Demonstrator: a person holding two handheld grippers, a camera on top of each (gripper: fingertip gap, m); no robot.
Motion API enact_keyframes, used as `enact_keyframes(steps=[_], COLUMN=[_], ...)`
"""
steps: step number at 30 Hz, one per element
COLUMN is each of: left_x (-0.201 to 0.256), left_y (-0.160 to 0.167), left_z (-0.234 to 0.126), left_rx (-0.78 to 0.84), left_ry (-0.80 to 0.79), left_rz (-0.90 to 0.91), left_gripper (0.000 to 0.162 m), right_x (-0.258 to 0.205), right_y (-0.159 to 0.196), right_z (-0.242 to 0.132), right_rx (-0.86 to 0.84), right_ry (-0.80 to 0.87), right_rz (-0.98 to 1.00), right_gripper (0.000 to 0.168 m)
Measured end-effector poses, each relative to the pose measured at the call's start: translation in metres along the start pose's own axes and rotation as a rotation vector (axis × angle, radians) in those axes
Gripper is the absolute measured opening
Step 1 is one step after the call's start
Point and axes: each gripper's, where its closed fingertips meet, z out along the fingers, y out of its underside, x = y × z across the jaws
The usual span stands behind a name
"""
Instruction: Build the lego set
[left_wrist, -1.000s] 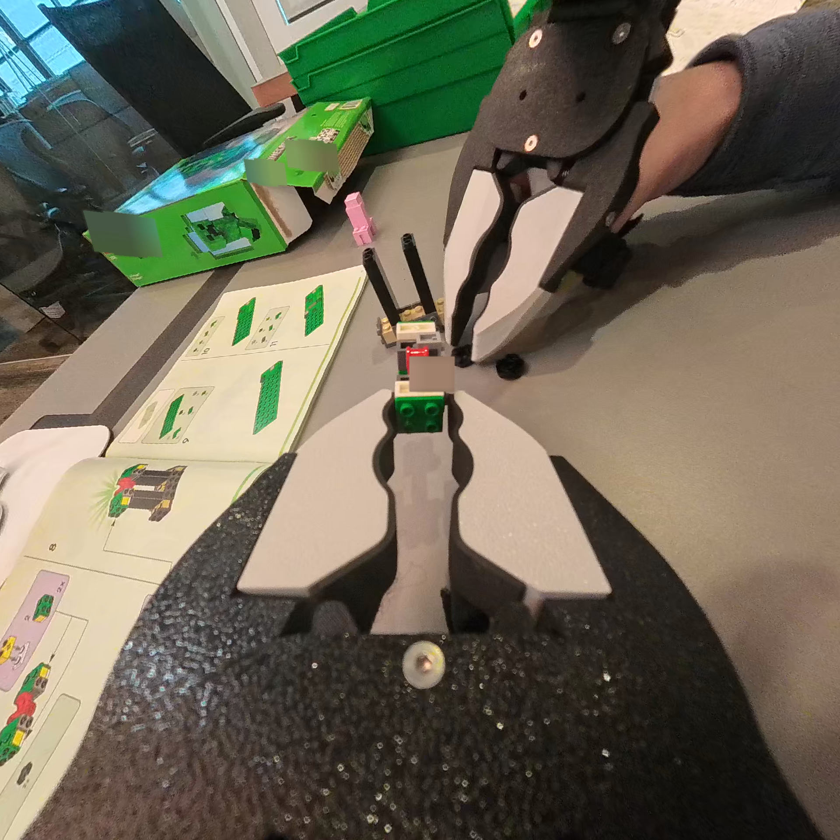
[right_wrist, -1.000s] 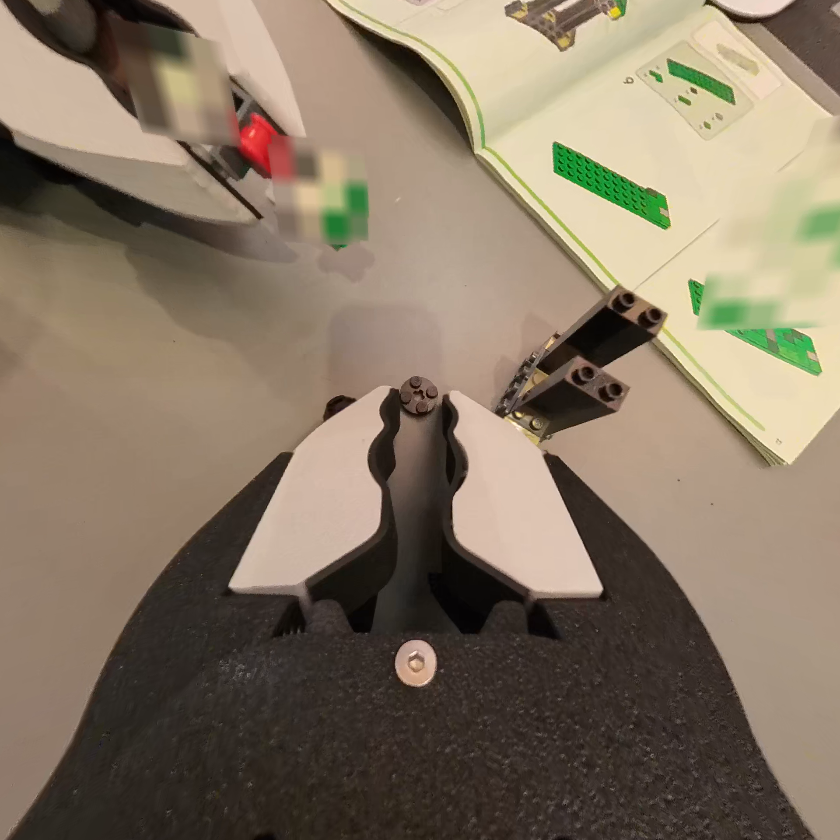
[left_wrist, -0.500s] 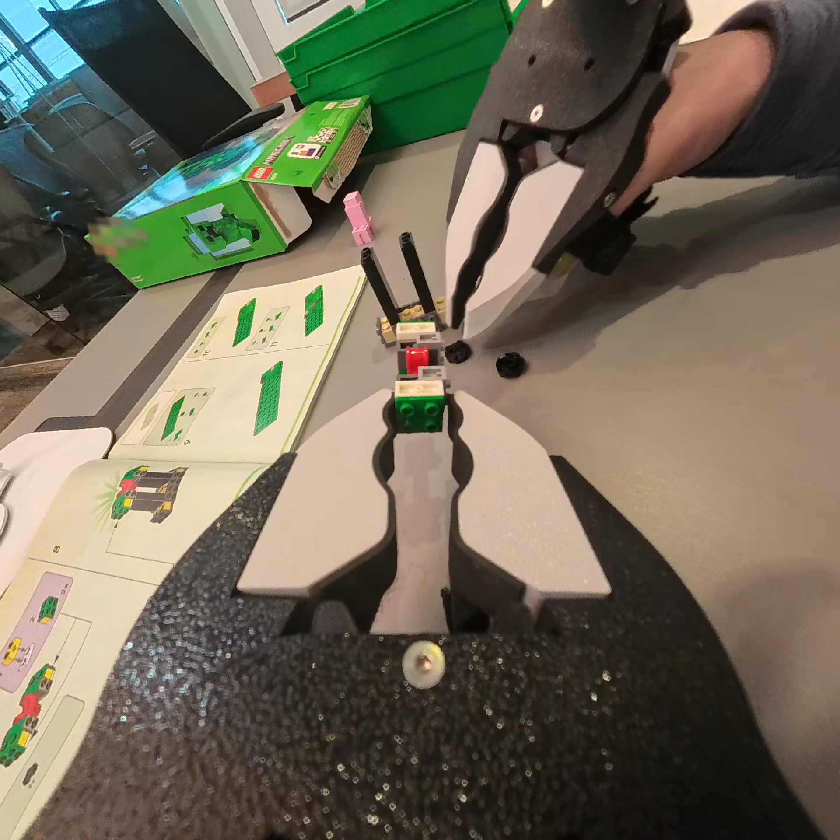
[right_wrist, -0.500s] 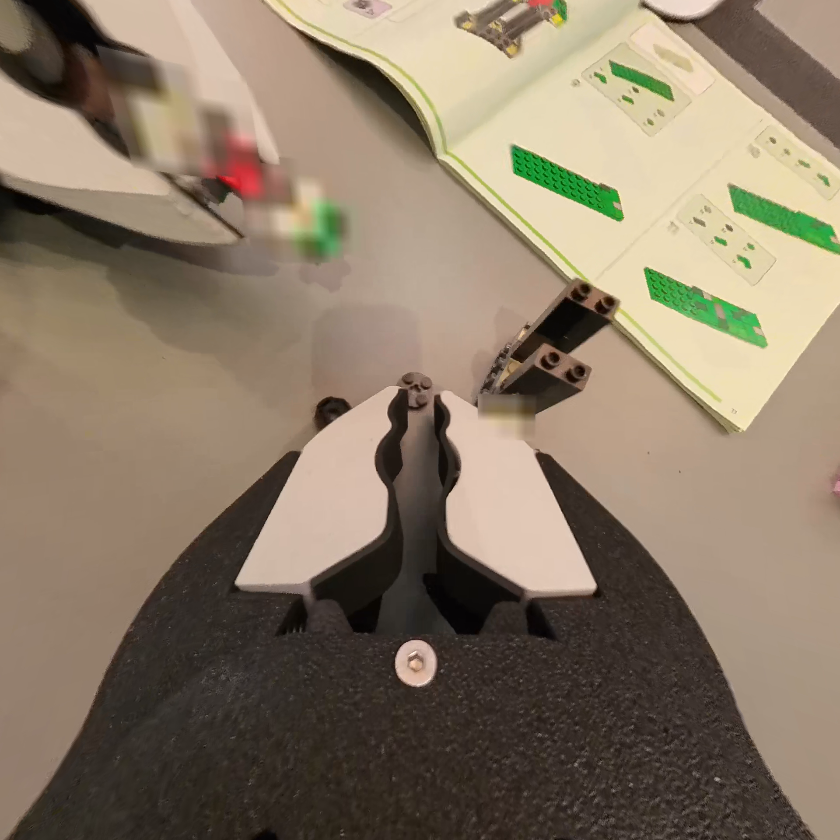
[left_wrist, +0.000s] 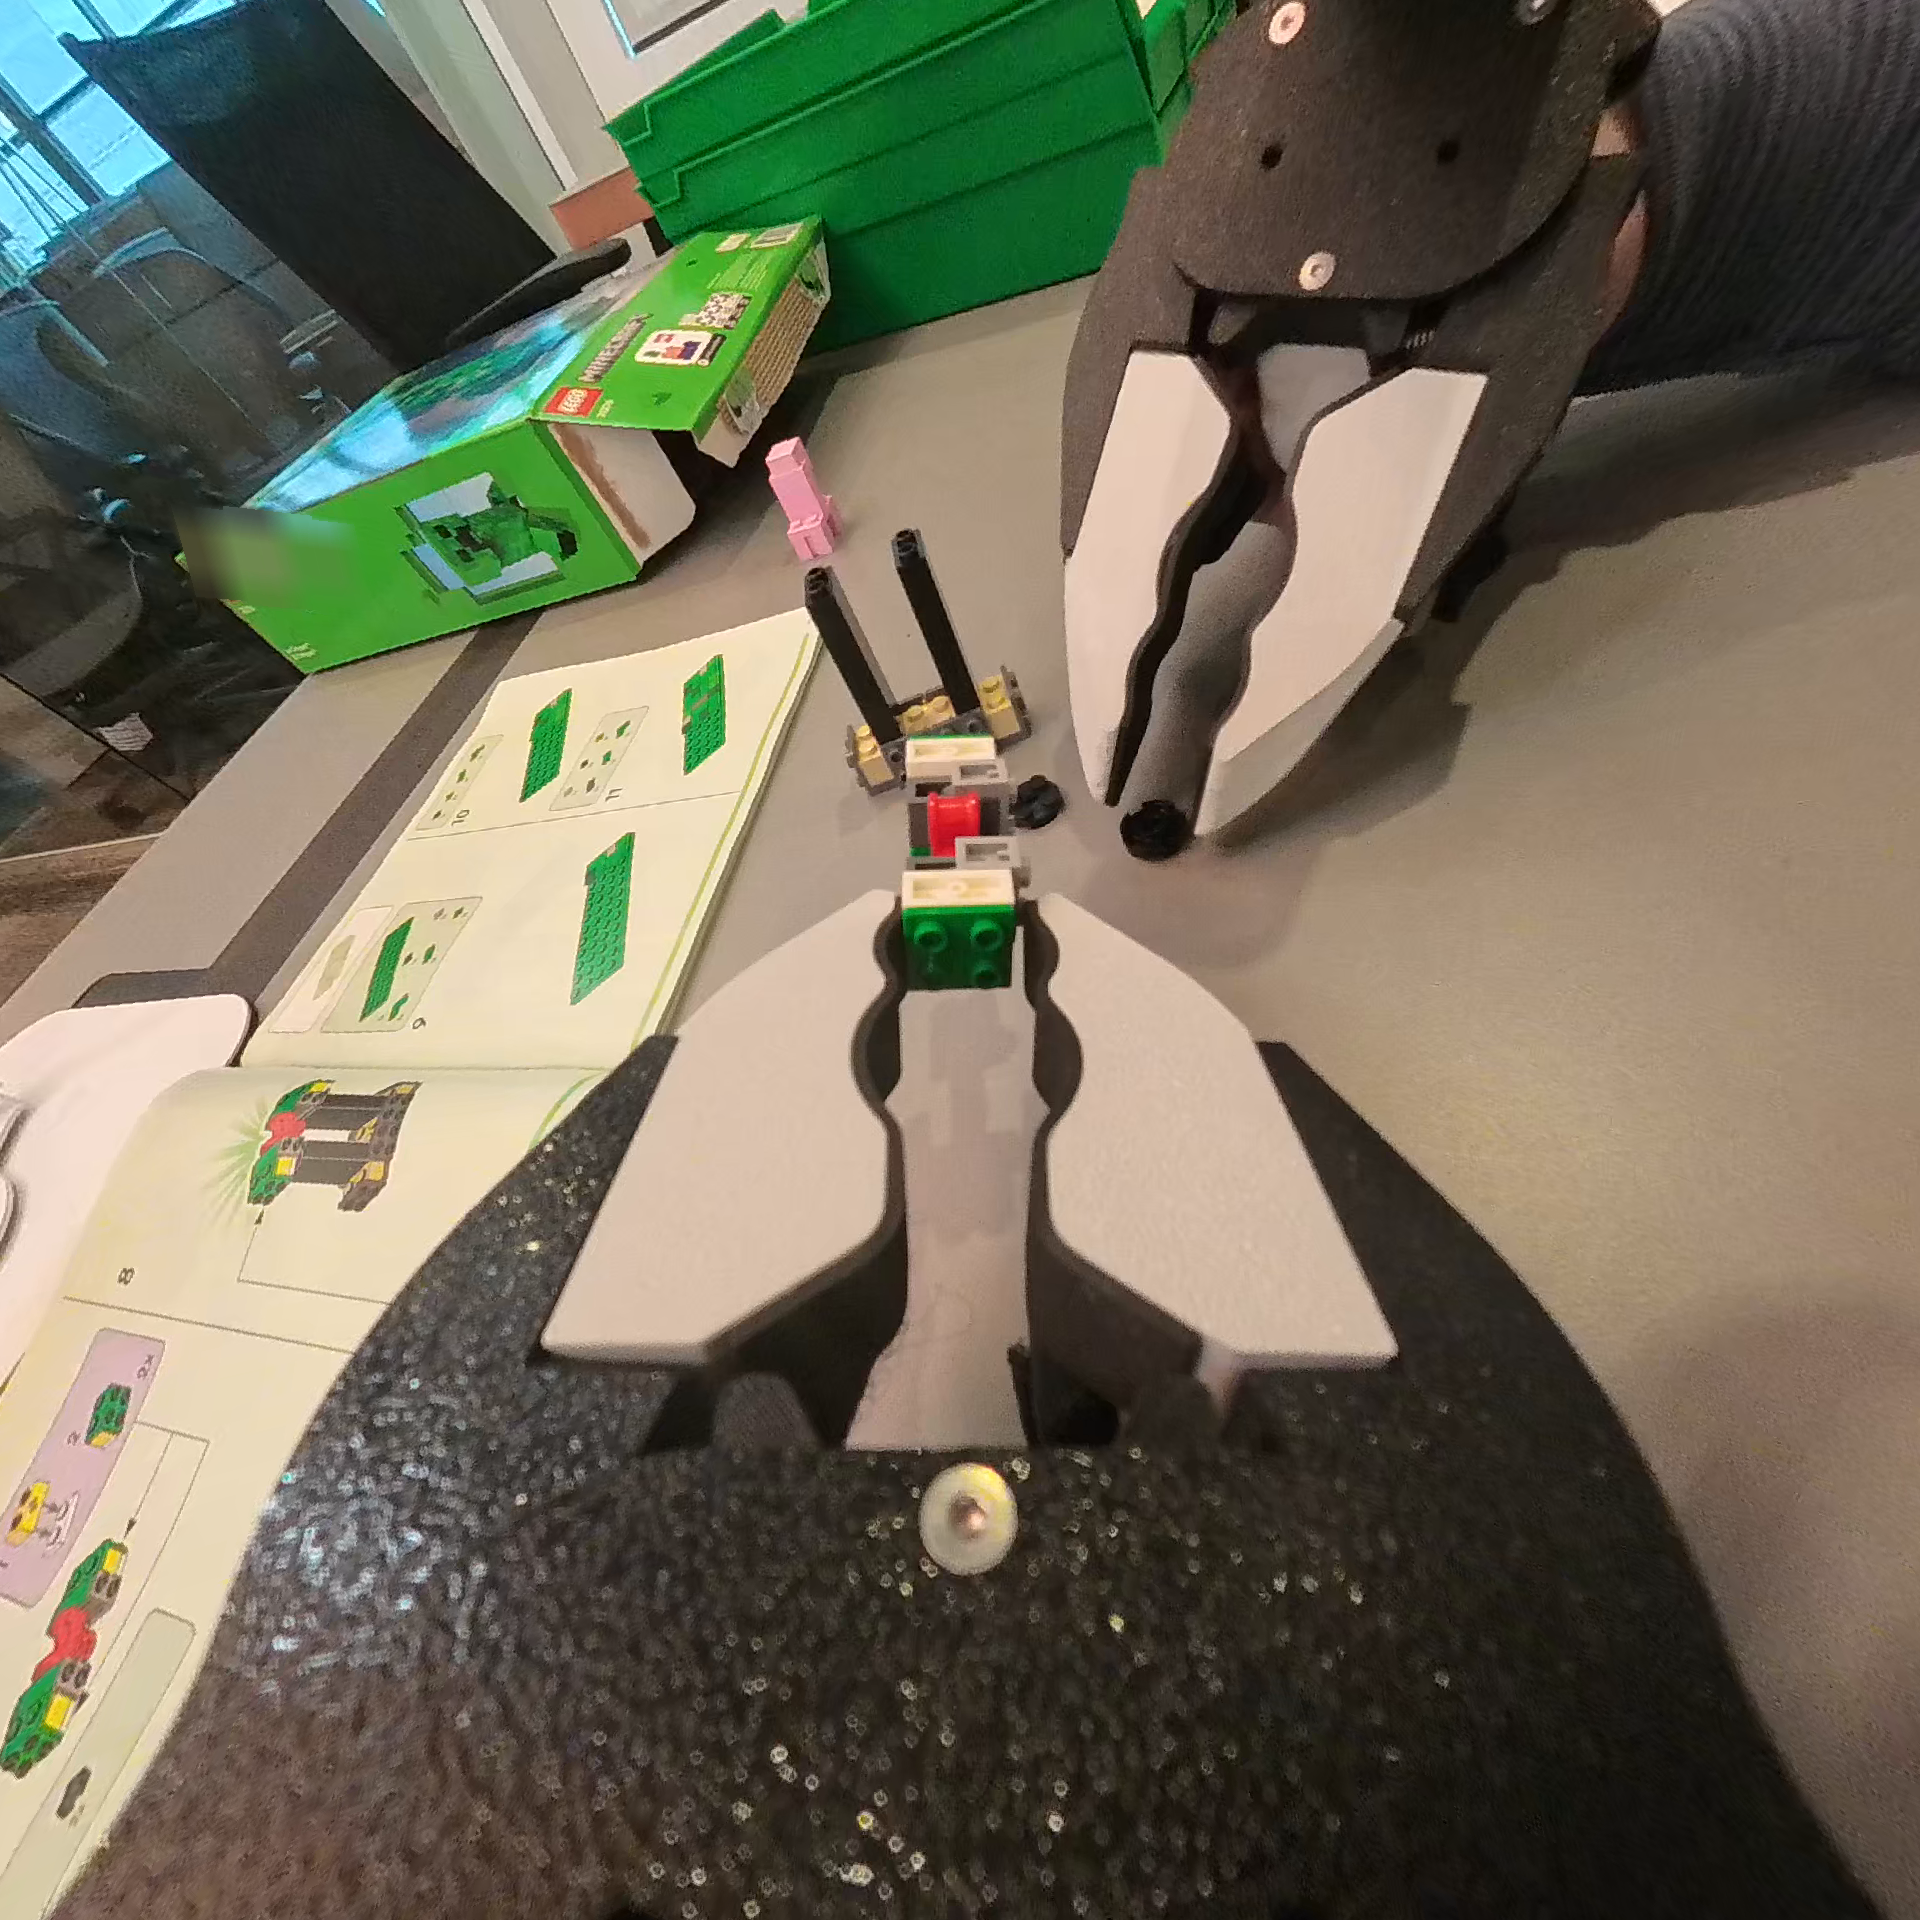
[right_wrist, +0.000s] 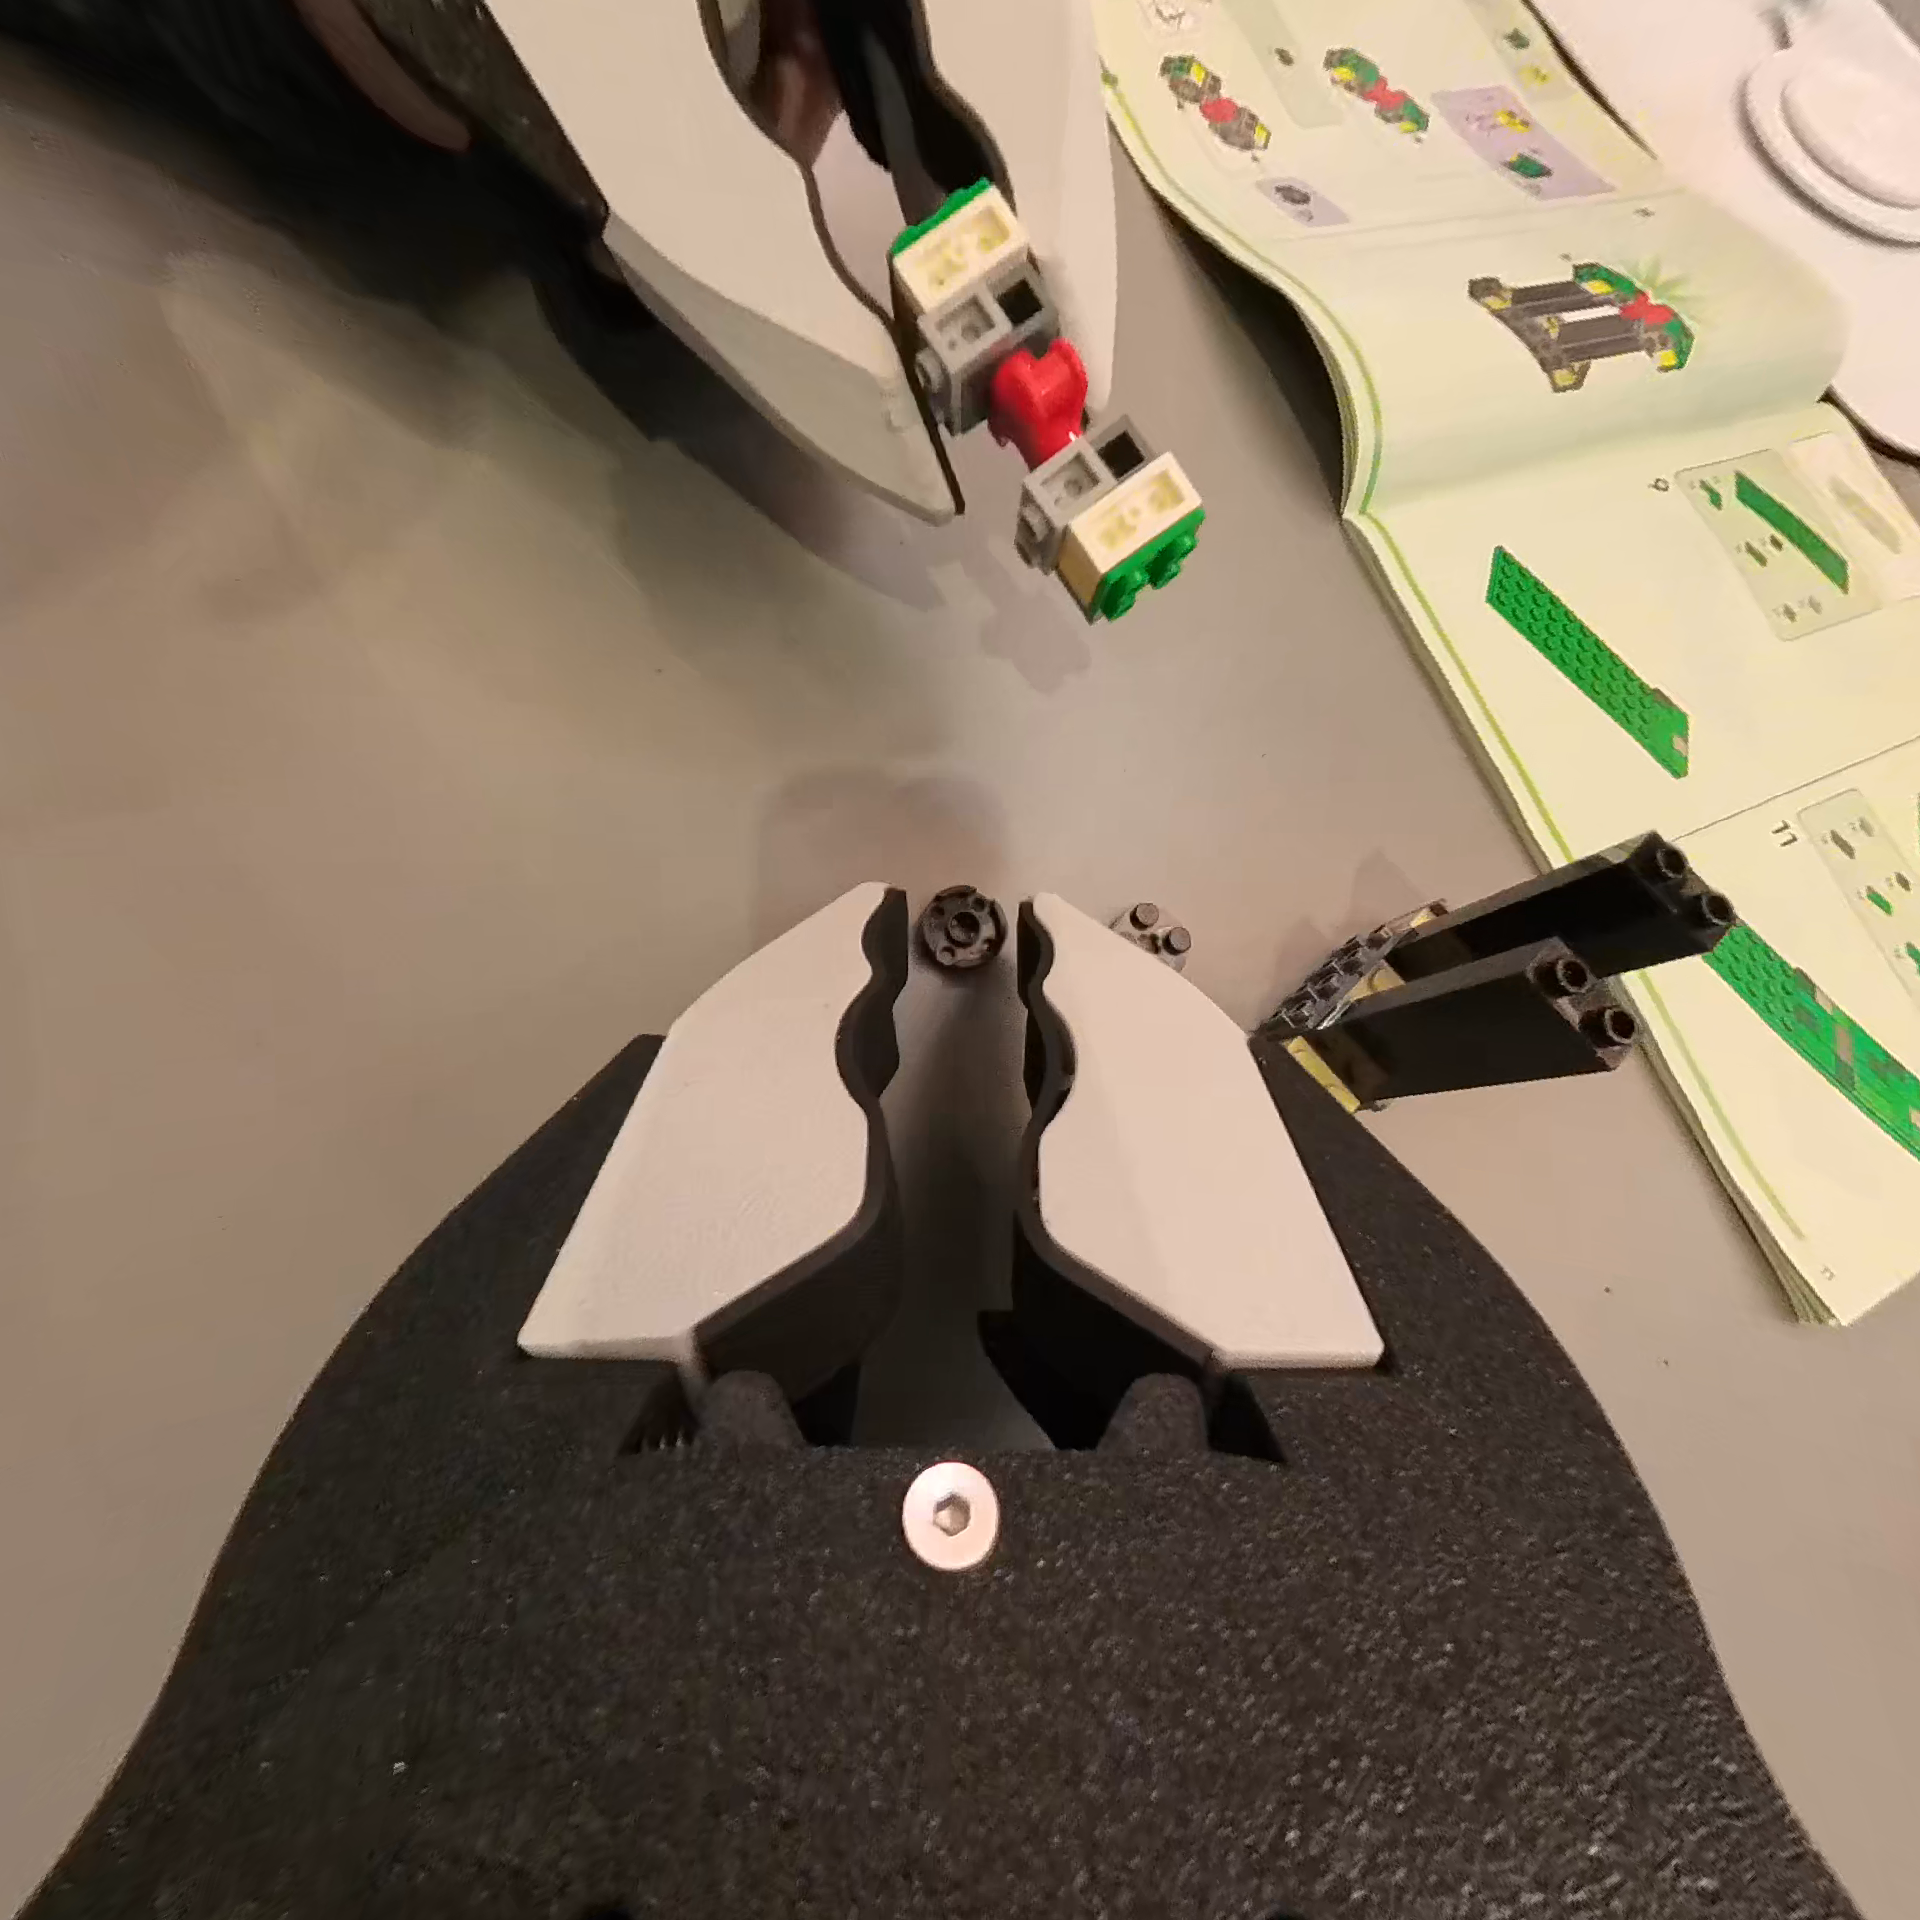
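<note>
My left gripper (left_wrist: 958, 940) is shut on a small brick assembly (left_wrist: 956, 883): green, cream and grey bricks joined by a red piece. It holds the assembly above the grey table (left_wrist: 1558, 1039), and the assembly also shows in the right wrist view (right_wrist: 1127, 535). My right gripper (right_wrist: 961, 920) is open, its tips on the table either side of a black round piece (right_wrist: 963, 925), which also shows in the left wrist view (left_wrist: 1151, 828). A second round piece (right_wrist: 1153, 932) lies just beside it. A base with two black pillars (left_wrist: 914, 665) stands behind.
An open instruction booklet (left_wrist: 582, 831) lies to the left. A green set box (left_wrist: 468, 499), a pink figure (left_wrist: 800, 499) and stacked green bins (left_wrist: 935, 156) are at the back. A white plate (left_wrist: 94, 1070) is at the far left. A sleeved hand (left_wrist: 1766, 187) holds the right gripper. Left tips and right tips are each some 25 cm from the pink figure (left_wrist: 800, 499).
My right gripper has left the first round piece on the table, shifted sideways to the second one and opened around it. My left gripper still holds the assembly in the same place.
</note>
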Motion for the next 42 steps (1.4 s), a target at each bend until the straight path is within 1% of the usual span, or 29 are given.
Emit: enact_keyframes(steps=[5,7,9,11,13,18,30,33,35,42], left_x=[0.001,0.001,0.001,0.001,0.001,0.002,0.002,0.002,0.003,0.003], left_y=[0.0,0.0,0.0,0.0,0.001,0.001,0.001,0.001,0.002,0.002], left_z=[0.0,0.001,0.001,0.001,0.001,0.001,0.001,0.001,0.002,0.002], left_rx=[-0.002,-0.004,-0.006,-0.007,-0.009,-0.01,-0.012,-0.014,-0.015,-0.015], left_ry=[0.002,0.003,0.003,0.003,0.003,0.004,0.003,0.004,0.004,0.004], left_rz=[0.004,0.006,0.009,0.011,0.014,0.016,0.021,0.024,0.026,0.027], left_gripper=[0.02,0.02,0.02,0.02,0.02,0.02,0.02,0.02,0.02,0.02], right_x=[0.003,0.012,0.029,0.037,0.041,0.04,0.046,0.048,0.048,0.046], right_y=[0.001,0.004,0.007,0.011,0.011,0.014,0.011,0.011,0.012,0.01], right_z=[0.0,-0.002,-0.005,-0.005,-0.004,0.003,0.008,0.008,0.009,0.009], right_rx=[-0.004,-0.018,-0.033,-0.044,-0.044,-0.127,-0.128,-0.142,-0.156,-0.153], right_ry=[0.014,0.068,0.141,0.154,0.172,0.223,0.281,0.31,0.313,0.307], right_rz=[0.008,0.029,0.122,0.223,0.284,0.258,0.332,0.343,0.348,0.289], right_gripper=[0.019,0.019,0.016,0.017,0.018,0.019,0.02,0.019,0.015,0.015])
